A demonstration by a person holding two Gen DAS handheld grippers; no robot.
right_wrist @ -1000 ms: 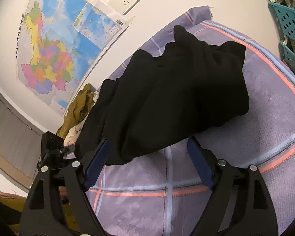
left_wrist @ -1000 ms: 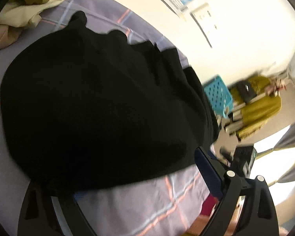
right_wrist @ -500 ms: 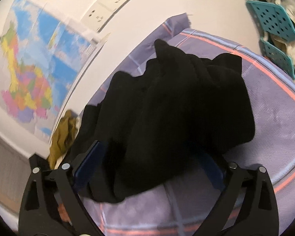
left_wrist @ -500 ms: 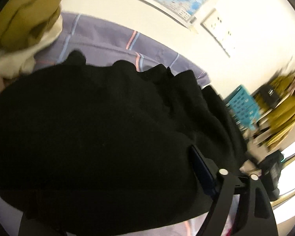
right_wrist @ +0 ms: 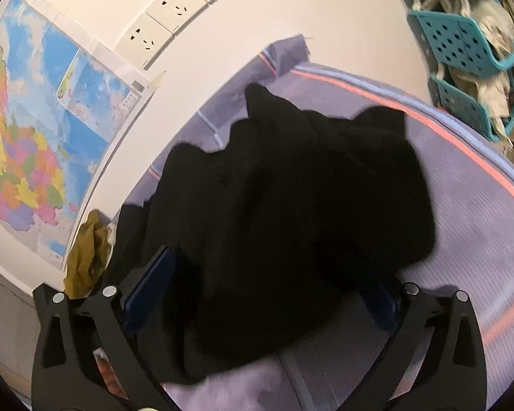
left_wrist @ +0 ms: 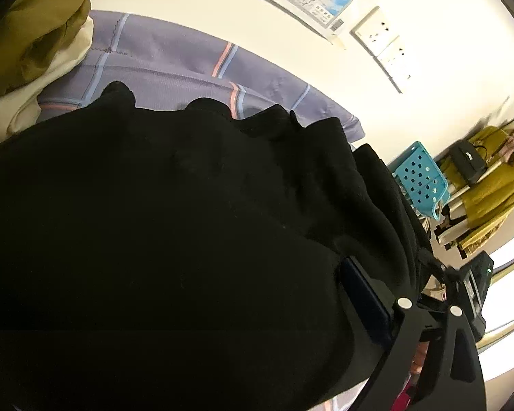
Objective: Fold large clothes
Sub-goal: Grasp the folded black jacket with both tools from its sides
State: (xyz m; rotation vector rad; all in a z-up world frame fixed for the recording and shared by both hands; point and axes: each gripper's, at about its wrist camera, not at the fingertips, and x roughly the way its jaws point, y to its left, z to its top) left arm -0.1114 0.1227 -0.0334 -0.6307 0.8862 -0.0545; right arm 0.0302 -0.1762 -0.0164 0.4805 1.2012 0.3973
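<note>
A black garment (left_wrist: 188,205) lies bunched on the purple checked bedsheet (left_wrist: 174,58) and fills most of the left wrist view. My left gripper (left_wrist: 205,308) is low over its near edge. Its jaws are opening with the cloth heaped between them. Only its right finger (left_wrist: 363,294) with the blue pad shows; the left one is lost in the dark cloth. In the right wrist view the same garment (right_wrist: 291,205) rests on the sheet (right_wrist: 479,212). My right gripper (right_wrist: 267,274) straddles its near edge with the jaws wide open, a blue pad on each side, neither pressing on the cloth.
Olive and cream clothes (left_wrist: 34,41) are piled at the bed's far left, also seen as an olive heap (right_wrist: 85,257). A teal basket rack (right_wrist: 462,44) stands beside the bed on the right. A white wall with a map (right_wrist: 34,137) and sockets (right_wrist: 168,17) runs behind.
Both grippers have come forward onto the garment's near edge, so the cloth now lies between their fingers and fills the left view. The right jaws have widened.
</note>
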